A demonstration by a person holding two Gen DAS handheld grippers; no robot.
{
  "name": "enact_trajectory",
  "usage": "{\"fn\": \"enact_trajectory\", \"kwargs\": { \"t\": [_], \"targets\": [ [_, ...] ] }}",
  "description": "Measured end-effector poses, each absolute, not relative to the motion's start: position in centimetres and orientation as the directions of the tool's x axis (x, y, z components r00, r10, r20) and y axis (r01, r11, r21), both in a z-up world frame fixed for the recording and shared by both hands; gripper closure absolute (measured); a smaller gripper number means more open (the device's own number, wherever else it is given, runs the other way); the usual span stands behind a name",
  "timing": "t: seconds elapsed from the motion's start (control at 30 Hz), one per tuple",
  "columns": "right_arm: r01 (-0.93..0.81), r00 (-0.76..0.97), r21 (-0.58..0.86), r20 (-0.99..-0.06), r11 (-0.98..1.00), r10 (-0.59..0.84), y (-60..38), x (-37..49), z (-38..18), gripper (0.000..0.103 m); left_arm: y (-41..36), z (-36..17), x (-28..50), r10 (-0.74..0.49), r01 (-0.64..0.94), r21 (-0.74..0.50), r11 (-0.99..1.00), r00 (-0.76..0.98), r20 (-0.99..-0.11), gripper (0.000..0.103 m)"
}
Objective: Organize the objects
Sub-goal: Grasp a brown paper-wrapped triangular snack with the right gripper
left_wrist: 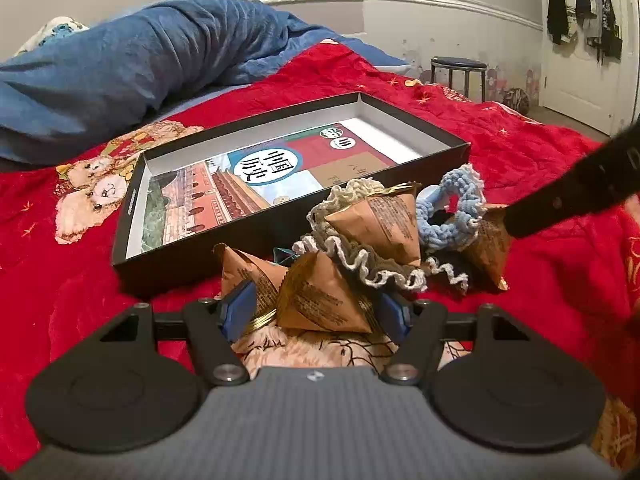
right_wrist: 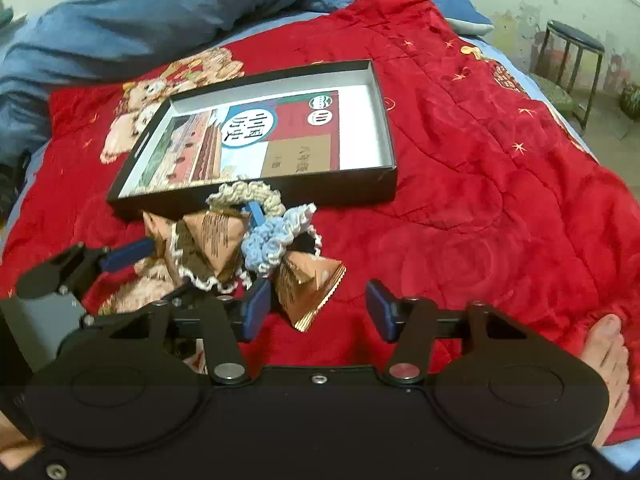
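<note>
Brown triangular packets and crocheted scrunchies lie in a heap on the red quilt, in front of a shallow black box (left_wrist: 280, 236) (right_wrist: 256, 196) that holds a book (left_wrist: 256, 172) (right_wrist: 248, 136). My left gripper (left_wrist: 317, 314) straddles the nearest packet (left_wrist: 320, 300); its blue pads stand close beside it without visibly pressing. A brown, white-edged scrunchie (left_wrist: 372, 264) drapes over that packet. Further back sit a blue scrunchie (left_wrist: 452, 200) (right_wrist: 272, 240) and a cream one (left_wrist: 356, 192) (right_wrist: 244, 194). My right gripper (right_wrist: 316, 312) is open, its left pad beside another packet (right_wrist: 312, 288).
A bunched blue duvet (left_wrist: 120, 72) (right_wrist: 140, 16) lies behind the box. To the right, beyond the bed's edge, stands a dark stool (left_wrist: 460, 68) (right_wrist: 572, 48), with a white door (left_wrist: 580, 60) further right. A person's bare foot (right_wrist: 604, 352) rests on the quilt at the right.
</note>
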State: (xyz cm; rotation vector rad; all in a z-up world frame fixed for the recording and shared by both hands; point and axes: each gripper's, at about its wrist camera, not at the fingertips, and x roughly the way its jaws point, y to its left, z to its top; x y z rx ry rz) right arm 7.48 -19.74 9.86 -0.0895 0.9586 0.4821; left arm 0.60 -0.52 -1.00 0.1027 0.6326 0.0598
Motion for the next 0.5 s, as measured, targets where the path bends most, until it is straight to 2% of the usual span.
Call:
{"fn": "enact_trajectory", "kwargs": {
  "t": [0.03, 0.07, 0.17, 0.33, 0.47, 0.5],
  "targets": [
    [-0.423, 0.477, 0.15, -0.802, 0.894, 0.36, -19.8, 7.7, 9.7, 0.055, -0.5, -1.1, 0.7, 0.077, -0.017, 0.106, 0.994, 0.806, -0.588, 0.037],
    [-0.415, 0.477, 0.161, -0.8, 0.895, 0.365, -19.8, 7.9, 9.5, 0.056, -0.4, -1.5, 1.2, 0.061, -0.005, 0.095, 0.995, 0.802, -0.595, 0.05],
    [-0.4, 0.48, 0.174, -0.797, 0.9, 0.367, -19.7, 8.3, 8.9, 0.06, -0.5, -1.6, 1.2, 0.071, -0.025, 0.086, 0.996, 0.799, -0.597, 0.056],
    [-0.42, 0.511, 0.152, -0.776, 0.895, 0.371, -19.2, 8.7, 8.6, 0.062, 0.2, -1.6, 1.1, 0.069, -0.051, 0.047, 0.998, 0.79, -0.609, 0.055],
    [-0.409, 0.504, 0.165, -0.779, 0.898, 0.373, -18.4, 9.1, 8.2, 0.062, 0.1, -1.9, 1.2, 0.073, -0.052, 0.053, 0.997, 0.796, -0.601, 0.038],
    [-0.41, 0.508, 0.155, -0.779, 0.899, 0.367, -18.2, 9.2, 8.1, 0.062, -0.1, -2.1, 1.2, 0.087, -0.055, 0.071, 0.996, 0.796, -0.599, 0.037]
  ]
}}
